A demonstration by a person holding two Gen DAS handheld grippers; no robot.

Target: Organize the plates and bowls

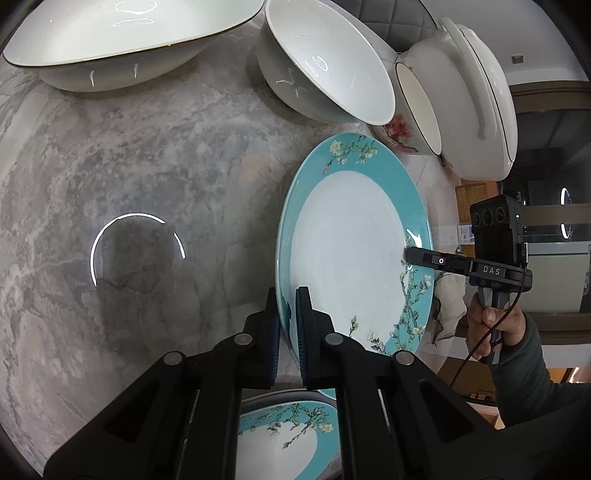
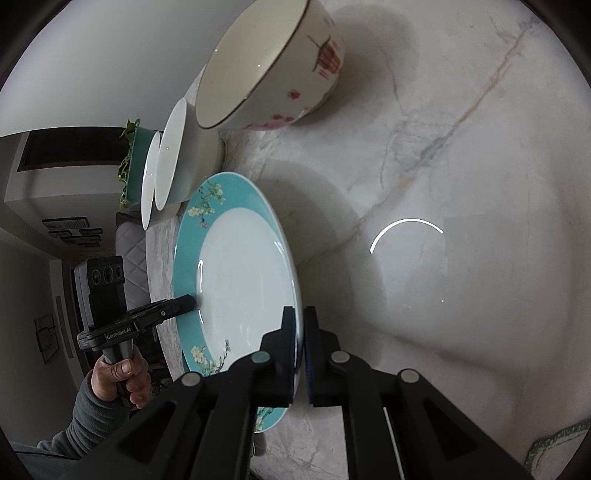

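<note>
A teal-rimmed floral plate [image 1: 351, 240] is held above the marble table, gripped on opposite edges by both grippers. My left gripper [image 1: 287, 314] is shut on its near rim; in this view the right gripper [image 1: 406, 254] pinches the far rim. In the right wrist view my right gripper [image 2: 300, 332] is shut on the same plate [image 2: 240, 280], and the left gripper [image 2: 192, 304] clamps the other edge. A second teal floral plate [image 1: 280, 435] lies below. White bowls [image 1: 325, 62], a wide white dish [image 1: 122, 33] and a red-patterned bowl [image 2: 266, 62] stand on the table.
A white rice cooker [image 1: 469, 103] stands beyond the bowls. Two white bowls [image 2: 173, 155] sit stacked by a teal pot with a plant [image 2: 131, 162]. A patterned cloth [image 2: 557, 443] lies at the lower right. The marble tabletop [image 1: 129, 184] spreads to the left.
</note>
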